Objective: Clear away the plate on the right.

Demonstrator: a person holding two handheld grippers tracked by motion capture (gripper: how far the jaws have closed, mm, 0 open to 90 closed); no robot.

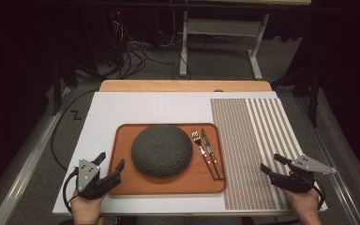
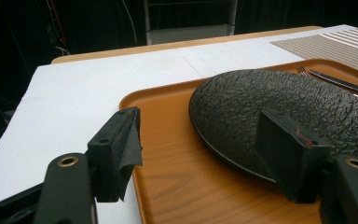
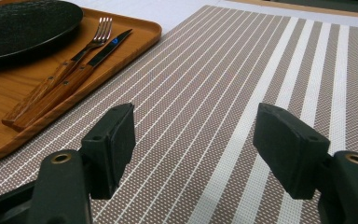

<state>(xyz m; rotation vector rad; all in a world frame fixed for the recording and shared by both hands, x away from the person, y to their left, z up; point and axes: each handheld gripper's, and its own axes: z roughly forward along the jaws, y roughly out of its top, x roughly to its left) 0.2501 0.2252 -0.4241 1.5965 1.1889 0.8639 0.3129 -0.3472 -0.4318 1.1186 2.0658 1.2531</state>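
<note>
Left gripper (image 1: 110, 165): jaws wide apart, nothing held, straddling the tray (image 1: 126, 180) near-left edge; plate (image 1: 161, 150) just ahead-right. Right gripper (image 1: 272, 165): jaws wide apart, empty, over mat (image 1: 258, 140), well apart from tray. Left is nearer the plate.

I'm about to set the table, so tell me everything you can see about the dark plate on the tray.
The plate is round, dark grey to black, with a rough pebbled surface and thin rim. It looks empty and lies flat on the orange wood-look tray, left of the fork and knife, apart from them. The left hand-held gripper is open beside it.
</note>
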